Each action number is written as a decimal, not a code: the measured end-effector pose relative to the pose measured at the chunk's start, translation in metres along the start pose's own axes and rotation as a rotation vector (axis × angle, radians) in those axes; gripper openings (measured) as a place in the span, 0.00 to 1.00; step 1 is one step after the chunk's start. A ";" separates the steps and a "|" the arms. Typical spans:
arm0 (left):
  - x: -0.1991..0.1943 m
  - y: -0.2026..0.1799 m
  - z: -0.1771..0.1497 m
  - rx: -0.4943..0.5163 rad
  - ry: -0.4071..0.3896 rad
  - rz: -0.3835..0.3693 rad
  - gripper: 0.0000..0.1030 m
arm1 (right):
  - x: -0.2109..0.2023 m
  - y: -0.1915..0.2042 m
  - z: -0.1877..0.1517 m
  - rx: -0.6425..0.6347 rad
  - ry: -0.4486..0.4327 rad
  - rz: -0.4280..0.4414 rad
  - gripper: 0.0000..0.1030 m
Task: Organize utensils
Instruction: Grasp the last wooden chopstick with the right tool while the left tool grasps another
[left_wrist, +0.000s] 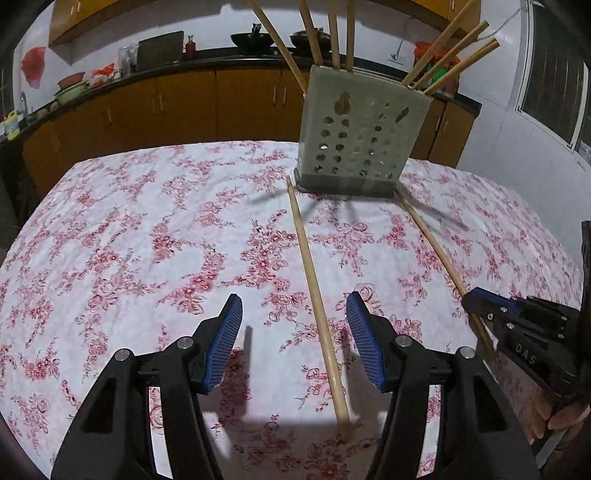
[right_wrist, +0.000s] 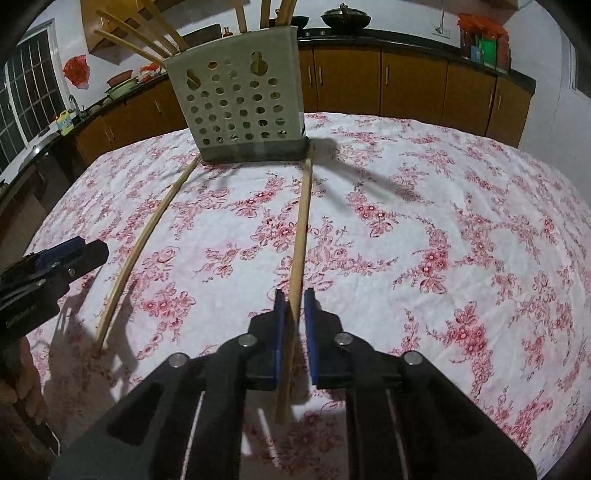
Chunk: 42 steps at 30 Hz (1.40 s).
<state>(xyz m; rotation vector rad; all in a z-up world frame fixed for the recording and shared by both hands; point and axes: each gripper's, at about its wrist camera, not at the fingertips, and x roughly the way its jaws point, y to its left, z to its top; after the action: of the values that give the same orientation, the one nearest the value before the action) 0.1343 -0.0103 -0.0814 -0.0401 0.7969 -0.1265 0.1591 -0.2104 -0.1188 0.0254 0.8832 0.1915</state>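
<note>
A kitchen with orange-brown cabinets and a dark counter runs behind a table under a white cloth (left_wrist: 147, 229) printed with red flowers.

In the left wrist view, a perforated grey utensil holder (left_wrist: 362, 133) stands on the cloth at about one o'clock, several chopsticks already leaning out of its top. The left gripper (left_wrist: 294, 339) sits low at six o'clock, its jaws standing about half open with blue pads on either side of a loose chopstick (left_wrist: 314, 295) that lies flat, running from the holder's near corner down toward the camera. The pads do not touch it. At three o'clock the right gripper (left_wrist: 476, 301) shows, its tips at a second chopstick (left_wrist: 436, 247).

In the right wrist view, the holder (right_wrist: 240, 99) is at eleven o'clock. The right gripper (right_wrist: 294, 314) is nearly closed around the second chopstick (right_wrist: 301, 229), which runs straight toward twelve o'clock; the stick sits in the narrow gap, seemingly pinched against the left pad. The left gripper (right_wrist: 70, 251) appears at nine o'clock beside the first chopstick (right_wrist: 140, 240).

The likely trouble: the right grip is far out near one end, so the long stick may pivot or slip on lifting. On the left, closing off-centre could roll the thin round chopstick away, or snag the cloth.
</note>
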 end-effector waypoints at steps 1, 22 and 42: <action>0.001 -0.001 -0.001 0.003 0.004 0.000 0.57 | 0.001 0.000 0.002 -0.002 0.000 -0.010 0.08; 0.031 -0.007 0.001 0.040 0.087 0.051 0.09 | 0.012 -0.052 0.020 0.128 -0.029 -0.090 0.08; 0.035 0.020 0.010 0.002 0.082 0.051 0.09 | 0.013 -0.049 0.020 0.118 -0.027 -0.056 0.09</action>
<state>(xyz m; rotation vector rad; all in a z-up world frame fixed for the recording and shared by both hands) 0.1675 0.0051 -0.1005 -0.0125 0.8787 -0.0806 0.1900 -0.2550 -0.1212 0.1125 0.8661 0.0865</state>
